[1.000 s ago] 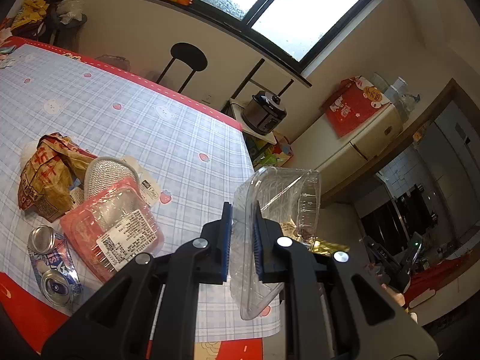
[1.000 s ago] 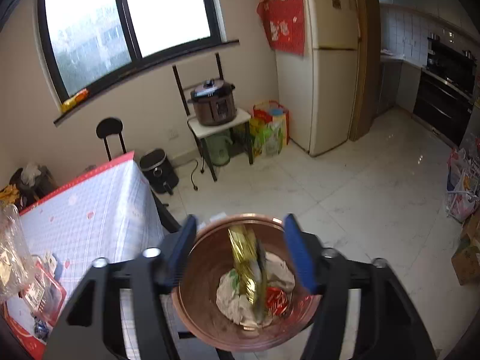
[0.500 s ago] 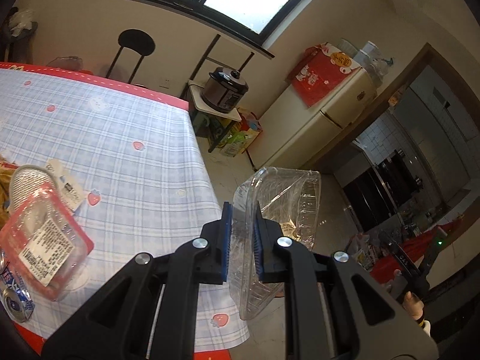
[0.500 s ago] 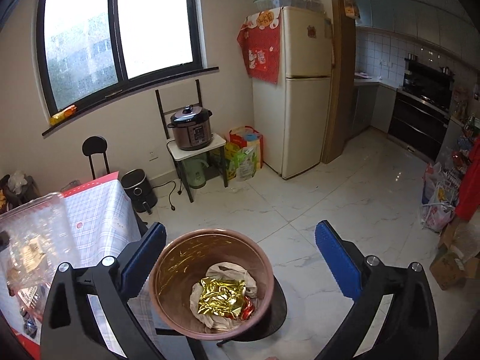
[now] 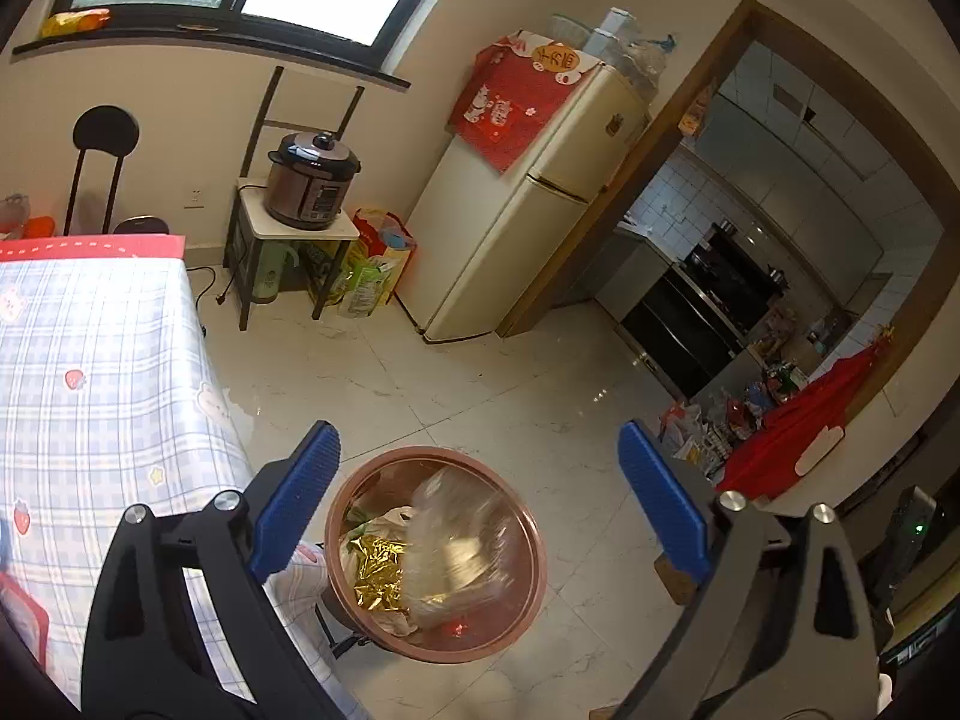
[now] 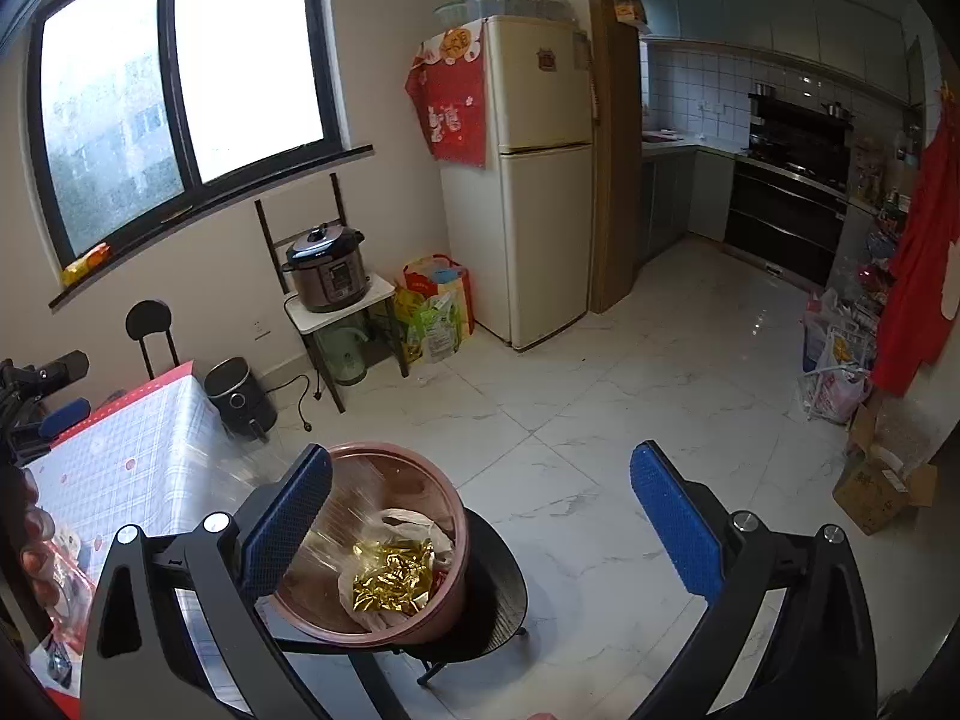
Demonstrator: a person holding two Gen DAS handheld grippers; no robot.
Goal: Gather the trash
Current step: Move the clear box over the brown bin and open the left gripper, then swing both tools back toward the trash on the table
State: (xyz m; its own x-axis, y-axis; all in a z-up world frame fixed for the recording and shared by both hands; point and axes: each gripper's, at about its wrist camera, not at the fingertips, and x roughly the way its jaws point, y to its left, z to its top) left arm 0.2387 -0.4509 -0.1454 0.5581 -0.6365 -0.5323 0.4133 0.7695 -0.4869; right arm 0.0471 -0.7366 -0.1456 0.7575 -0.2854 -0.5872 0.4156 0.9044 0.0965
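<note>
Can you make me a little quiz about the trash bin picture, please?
1. True or false: the left gripper is squeezing the clear plastic box.
2. What shiny thing lies in the bin? A) gold wrapper B) spoon C) blue bottle
3. Fill in: the bin stands on a black ____.

Key: 1 false, its jaws are opening and the box is in the bin; 2 A, the gold wrapper; 3 stool.

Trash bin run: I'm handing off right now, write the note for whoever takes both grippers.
Left gripper: jaws opening, nothing between the pads; the clear plastic clamshell it let go is blurred, dropping into the pink bin.
Right gripper: open, empty, above the bin.
Bin sits on a black stool beside the table, holding gold foil and a white wrapper.
Done: foil and clamshell binned.
Left: red tray at the table edge; rest of table out of view.
</note>
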